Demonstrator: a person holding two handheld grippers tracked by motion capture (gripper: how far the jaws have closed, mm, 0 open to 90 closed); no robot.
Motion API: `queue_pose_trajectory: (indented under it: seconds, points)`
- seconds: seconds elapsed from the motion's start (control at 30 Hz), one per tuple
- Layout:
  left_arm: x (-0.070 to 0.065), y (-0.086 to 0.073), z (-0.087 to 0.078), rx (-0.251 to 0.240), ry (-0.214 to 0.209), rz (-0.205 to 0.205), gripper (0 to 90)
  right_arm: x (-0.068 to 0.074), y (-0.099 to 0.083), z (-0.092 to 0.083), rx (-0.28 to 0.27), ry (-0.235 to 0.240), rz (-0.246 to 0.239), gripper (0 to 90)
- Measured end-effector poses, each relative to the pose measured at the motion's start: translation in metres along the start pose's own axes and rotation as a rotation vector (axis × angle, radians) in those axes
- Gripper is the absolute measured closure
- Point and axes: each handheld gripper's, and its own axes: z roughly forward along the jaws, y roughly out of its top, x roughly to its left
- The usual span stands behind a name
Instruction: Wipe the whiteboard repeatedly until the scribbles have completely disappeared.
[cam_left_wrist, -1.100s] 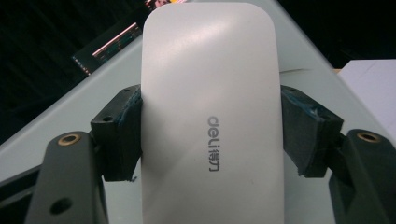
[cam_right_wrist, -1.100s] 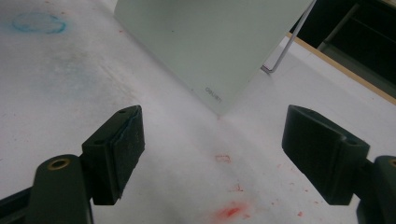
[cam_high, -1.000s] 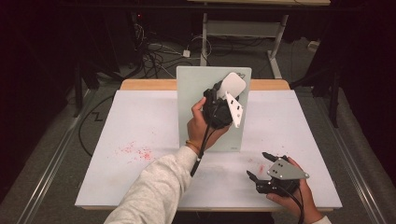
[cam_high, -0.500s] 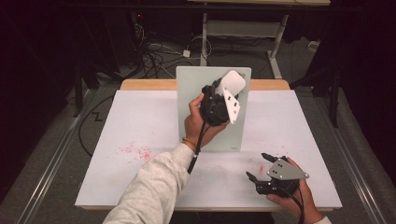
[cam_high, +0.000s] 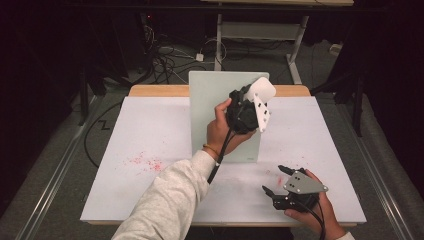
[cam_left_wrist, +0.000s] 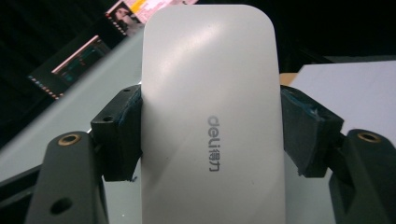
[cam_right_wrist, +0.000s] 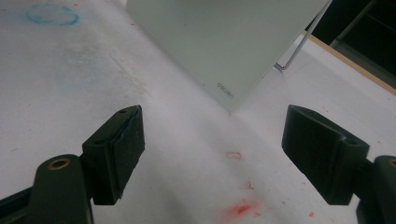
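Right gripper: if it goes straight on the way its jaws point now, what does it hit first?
Probably the standing pale green board. The right gripper is open and empty, low over the white table, and its own view looks across bare tabletop with red marks to the board's lower corner. Depth is unclear; aimed lower, it would meet the table first.

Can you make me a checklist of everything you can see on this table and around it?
Surface: white table with red specks and a faint blue ring.
Job's things: white eraser, marked deli, held up at the pale green board, which stands tilted.
Clutter: nothing seen.
Grippers: left gripper shut on the eraser; right gripper open, low over the table.
Cables: one trails from each gripper; more lie on the floor behind.
Surroundings: dark room, grey floor, white desk frame beyond.
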Motion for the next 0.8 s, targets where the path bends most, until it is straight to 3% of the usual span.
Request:
queue_pose_trajectory:
  seconds: [0.03,0.1,0.23,0.53,0.67,0.8]
  points:
    - [-0.005,-0.002,0.000,0.005,-0.013,0.016,29.2,0.000,0.000,0.000,0.001,0.000,-0.002,21.8]
    - [-0.015,-0.007,-0.001,0.026,0.003,0.061,29.2,0.000,0.000,0.000,0.001,0.000,-0.002,21.8]
    - [-0.017,-0.013,-0.003,0.028,-0.008,0.061,29.2,0.001,0.000,0.000,0.003,-0.002,-0.003,21.8]
    - [0.017,-0.003,-0.005,0.021,0.039,0.022,29.1,0.000,0.000,0.000,-0.001,0.012,0.020,21.9]
    - [0.033,0.006,-0.006,0.026,0.057,-0.024,29.2,-0.001,0.001,0.000,-0.003,0.010,0.018,21.9]
    - [0.035,0.007,-0.005,0.028,0.068,-0.030,29.2,-0.001,0.001,0.000,-0.002,0.008,0.019,21.9]
